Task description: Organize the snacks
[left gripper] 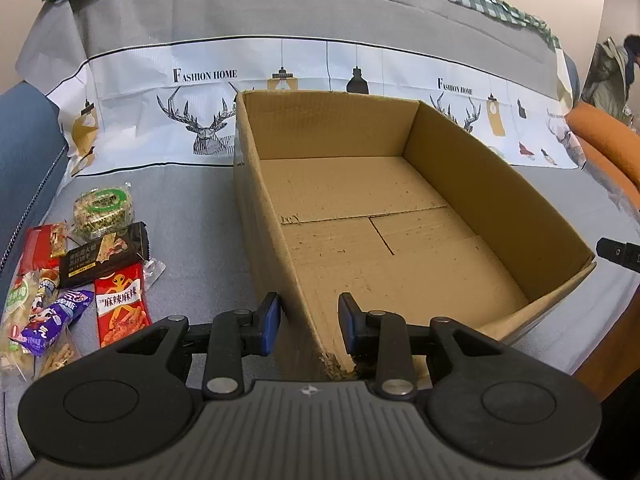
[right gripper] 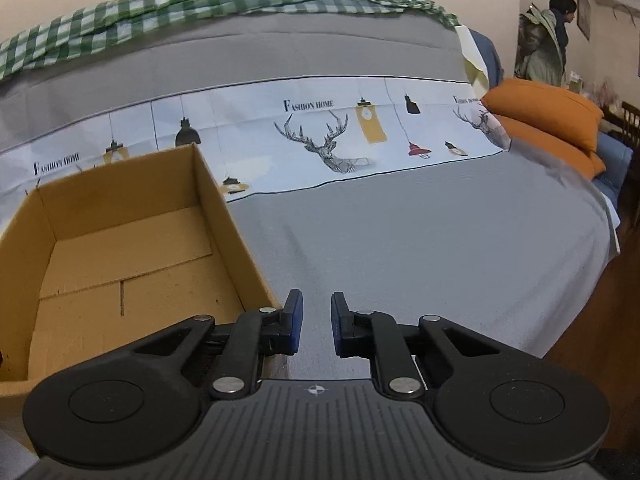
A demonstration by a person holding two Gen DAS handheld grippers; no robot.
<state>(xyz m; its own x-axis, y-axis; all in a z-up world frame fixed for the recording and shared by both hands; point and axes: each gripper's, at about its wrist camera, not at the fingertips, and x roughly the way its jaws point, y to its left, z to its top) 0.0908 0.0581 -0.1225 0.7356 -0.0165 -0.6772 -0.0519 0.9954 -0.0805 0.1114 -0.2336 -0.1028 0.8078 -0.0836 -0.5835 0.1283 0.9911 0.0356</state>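
An empty open cardboard box (left gripper: 500,216) sits on the grey sofa seat; it also shows at the left of the right wrist view (right gripper: 224,216). A pile of snack packets lies left of the box: a red spicy-snack packet (left gripper: 120,308), a black packet (left gripper: 104,256), a round green-labelled cake (left gripper: 102,210), a purple packet (left gripper: 52,320) and a red packet (left gripper: 40,246). My left gripper (left gripper: 308,320) is open and empty, straddling the box's near left corner. My right gripper (right gripper: 317,322) is open and empty, just right of the box.
The grey sofa seat (right gripper: 420,240) stretches right of the box. A printed "Fashion Home" cloth (right gripper: 320,136) and a green checked cloth (right gripper: 160,8) cover the backrest. Orange cushions (right gripper: 548,116) lie at the right end. A person (right gripper: 548,40) stands far right.
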